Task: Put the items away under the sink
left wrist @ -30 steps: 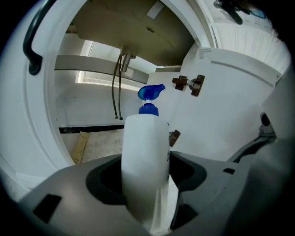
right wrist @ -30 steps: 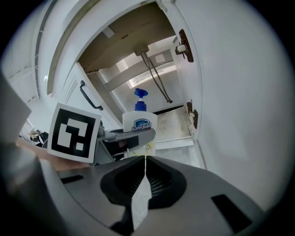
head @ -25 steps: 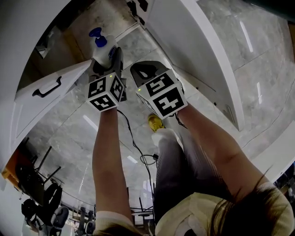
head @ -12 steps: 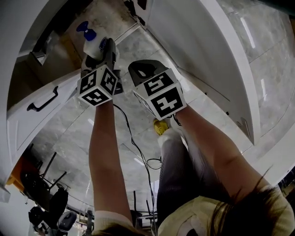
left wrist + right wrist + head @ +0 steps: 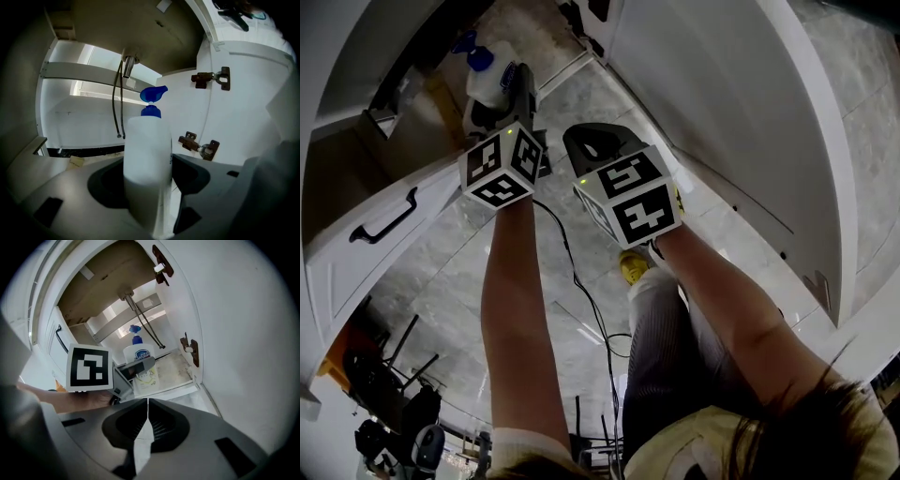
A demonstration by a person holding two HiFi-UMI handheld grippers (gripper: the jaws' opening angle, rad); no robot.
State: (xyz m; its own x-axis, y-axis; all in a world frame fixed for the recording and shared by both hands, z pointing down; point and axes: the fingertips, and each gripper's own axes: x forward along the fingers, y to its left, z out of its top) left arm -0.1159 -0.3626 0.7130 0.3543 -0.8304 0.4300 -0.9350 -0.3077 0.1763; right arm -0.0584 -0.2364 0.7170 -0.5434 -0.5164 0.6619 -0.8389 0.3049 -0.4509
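Note:
A white pump bottle with a blue pump head (image 5: pixel 145 159) stands upright between the jaws of my left gripper (image 5: pixel 147 187), which is shut on it. In the head view the bottle (image 5: pixel 487 80) reaches into the open cabinet under the sink, ahead of the left gripper (image 5: pixel 502 112). The right gripper view shows the bottle (image 5: pixel 138 357) with its label, just above the cabinet floor (image 5: pixel 171 369). My right gripper (image 5: pixel 147 420) is shut with nothing in it and hangs back outside the cabinet, right of the left one (image 5: pixel 614 169).
Both white cabinet doors stand open: the left door with a black handle (image 5: pixel 384 216), the right door with brown hinges (image 5: pixel 190 348). A drain pipe and two hoses (image 5: pixel 123 93) hang inside at the back. A cable (image 5: pixel 577 281) trails across the marble floor.
The left gripper has carried the bottle forward and a little left, further into the cabinet opening. The right gripper has stayed about where it was.

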